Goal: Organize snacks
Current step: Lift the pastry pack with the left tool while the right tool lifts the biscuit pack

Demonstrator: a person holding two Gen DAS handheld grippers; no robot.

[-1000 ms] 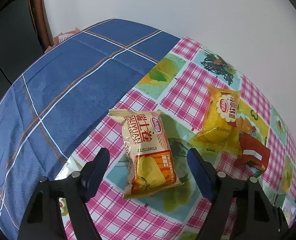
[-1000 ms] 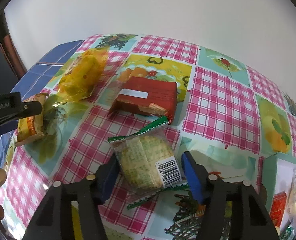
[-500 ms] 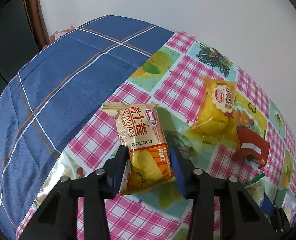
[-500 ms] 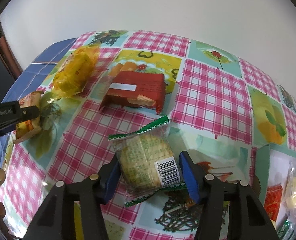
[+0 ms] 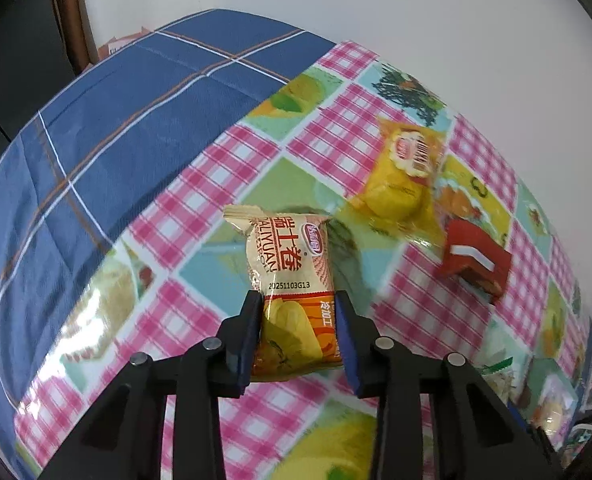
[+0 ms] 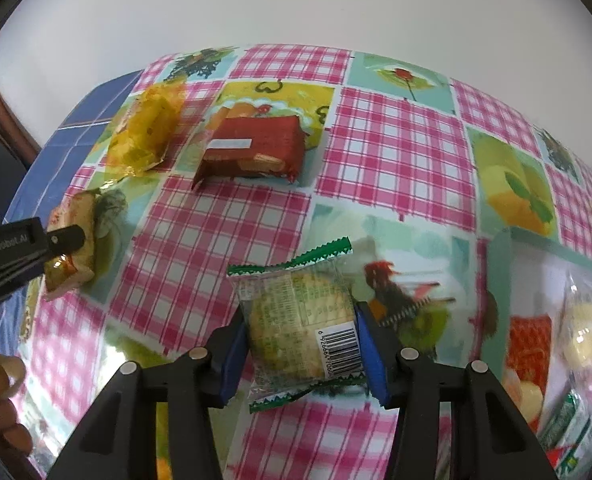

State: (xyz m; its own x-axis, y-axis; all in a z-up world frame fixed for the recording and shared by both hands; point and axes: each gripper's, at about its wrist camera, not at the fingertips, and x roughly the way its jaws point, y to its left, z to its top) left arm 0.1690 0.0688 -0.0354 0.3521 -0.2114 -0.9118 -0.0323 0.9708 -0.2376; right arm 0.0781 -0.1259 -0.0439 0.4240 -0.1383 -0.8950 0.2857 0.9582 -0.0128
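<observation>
- The left tongs (image 5: pixel 299 330) are closing, blue pads pressed on both sides of a cream-and-orange foil snack packet with red lettering (image 5: pixel 292 276); the packet's lower half sits between the pads, its crimped top pointing away over the desk.
- Further right in the left wrist view lie a yellow crinkly plastic snack bag (image 5: pixel 402 176) and a red foil wrapper with a white stripe (image 5: pixel 474 260), side by side on the pink-checked, fruit-patterned glossy tablecloth (image 5: pixel 200 216), which meets a blue plaid cloth (image 5: pixel 108 120) on the left.
- The right wrist view alone shows a bare hand (image 6: pixel 0 404) at its left edge, below the left tongs seen from the side.
- The right tongs (image 6: pixel 302 350) are closing, pads touching a clear packet with green zigzag edges, a pale round biscuit and a barcode (image 6: pixel 298 322).
- Only this view shows a pale green open box (image 6: pixel 536 240) at right, with more wrapped snacks inside.
- Both tongs point steeply down at the desk.
</observation>
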